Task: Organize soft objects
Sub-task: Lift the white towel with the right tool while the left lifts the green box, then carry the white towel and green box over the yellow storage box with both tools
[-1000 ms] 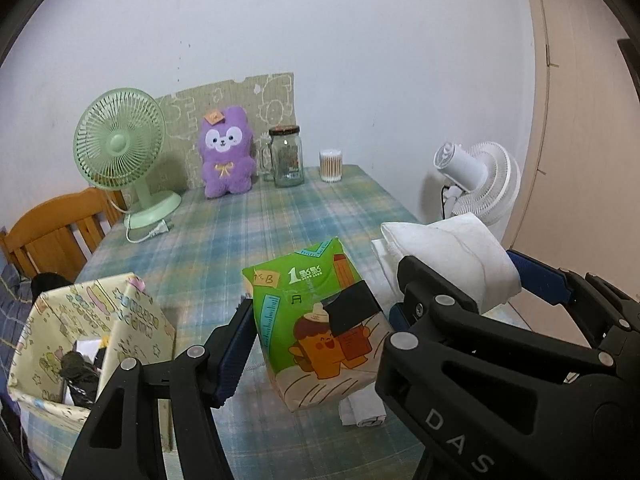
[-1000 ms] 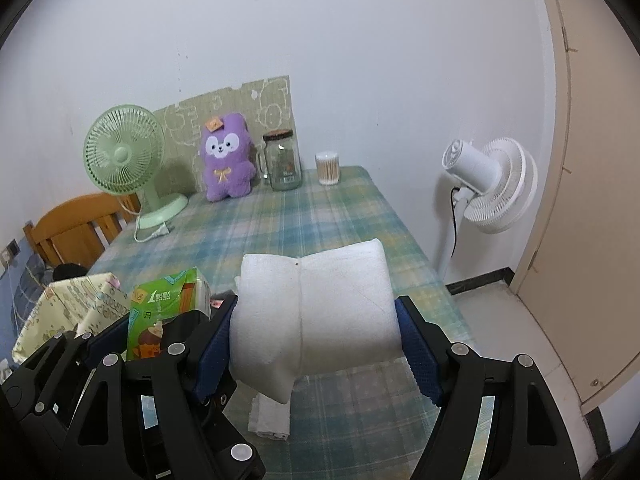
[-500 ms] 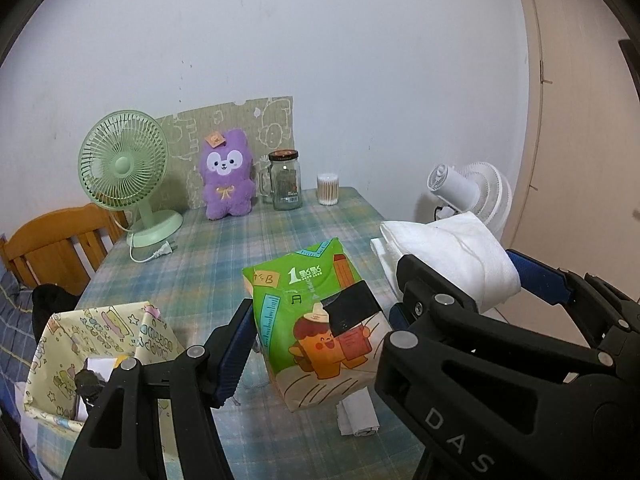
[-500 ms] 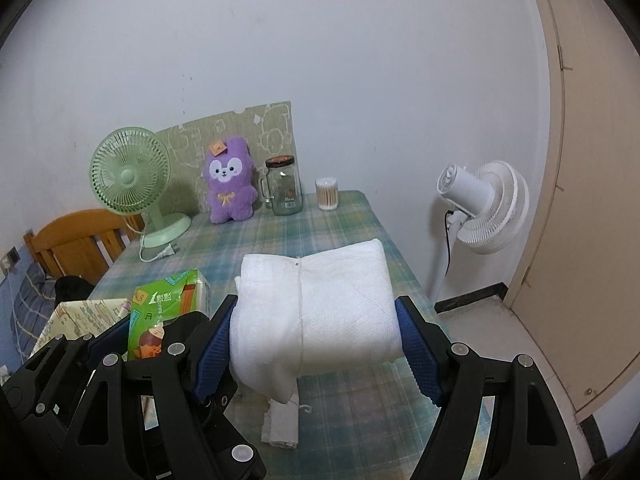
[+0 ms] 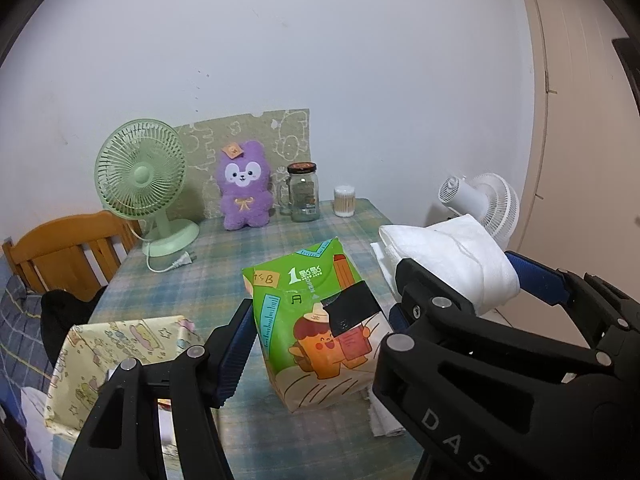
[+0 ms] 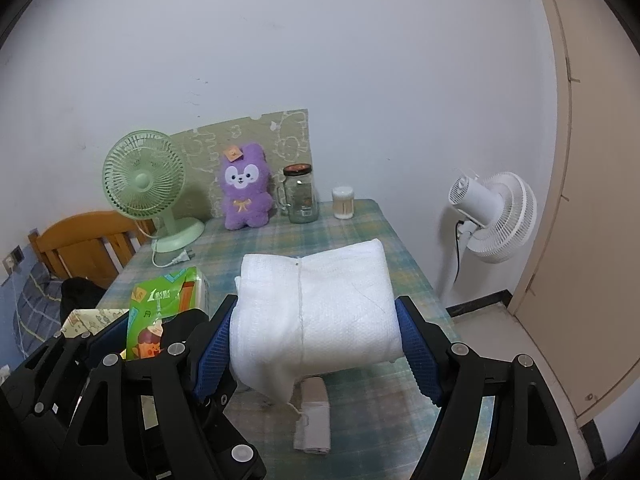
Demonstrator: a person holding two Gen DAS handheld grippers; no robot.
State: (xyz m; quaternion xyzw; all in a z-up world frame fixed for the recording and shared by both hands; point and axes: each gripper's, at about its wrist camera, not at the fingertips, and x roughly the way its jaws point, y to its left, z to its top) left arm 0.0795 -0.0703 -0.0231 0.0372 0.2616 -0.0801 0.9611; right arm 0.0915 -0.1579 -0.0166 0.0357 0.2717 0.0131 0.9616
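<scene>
Left gripper [image 5: 316,344]: its right finger is hidden behind the green tissue pack [image 5: 320,322] (contact on that side not visible). Patterned box [image 5: 116,344]: its interior is masked by the gripper body and its lower part is cut by the frame edge. Small white cloth [image 6: 314,416]: partly covered by the folded white towel [image 6: 316,312]. Jar [image 6: 301,194] label: too small to read. Wooden chair [image 6: 80,246]: only the backrest shows.

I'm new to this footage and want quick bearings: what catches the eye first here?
The folded white towel bundle fills the right view, squeezed between the right gripper pads above the plaid table. Beside it, the left gripper clamps a bright green tissue pack. At the table's far edge sits a purple plush beside a green fan.
</scene>
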